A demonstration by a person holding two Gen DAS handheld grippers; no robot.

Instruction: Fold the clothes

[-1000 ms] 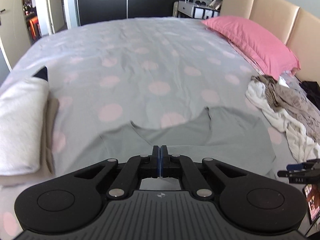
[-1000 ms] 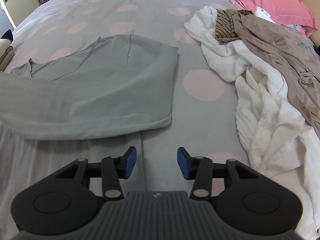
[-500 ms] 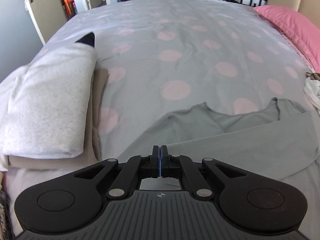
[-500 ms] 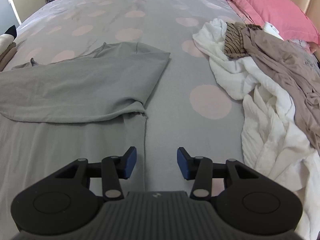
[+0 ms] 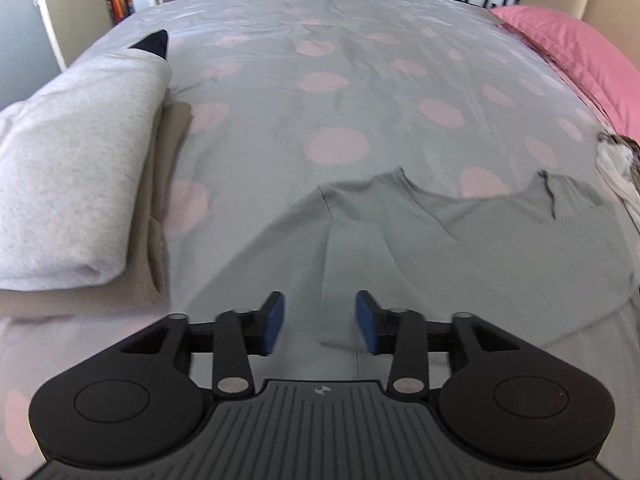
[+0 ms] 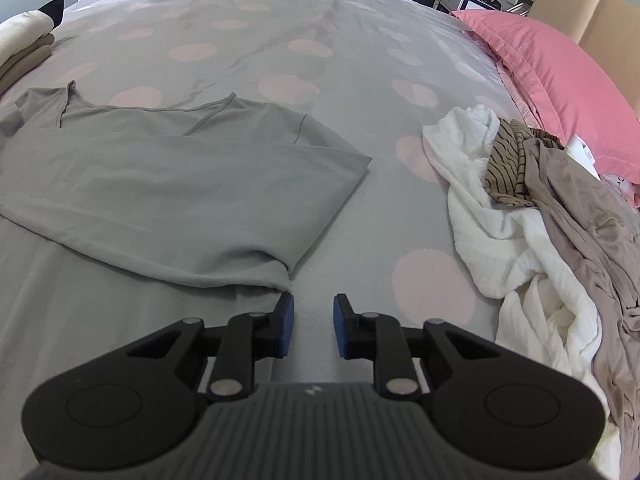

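A grey long-sleeved top (image 5: 460, 248) lies flat on the bed, neckline away from me, with a sleeve folded across its body. It also shows in the right wrist view (image 6: 168, 184). My left gripper (image 5: 319, 322) is open and empty, just above the top's near left part. My right gripper (image 6: 311, 326) is open and empty, close over the bed at the top's near right corner, by the fold of the sleeve.
A stack of folded clothes (image 5: 68, 184) sits at the left. A heap of unfolded white, striped and brown clothes (image 6: 532, 216) lies at the right. A pink pillow (image 6: 560, 80) lies behind it. The bedspread (image 5: 336, 92) is grey with pink dots.
My left gripper has opened and let go of the grey top, which now lies flat. My right gripper has moved closer to the top's near right corner.
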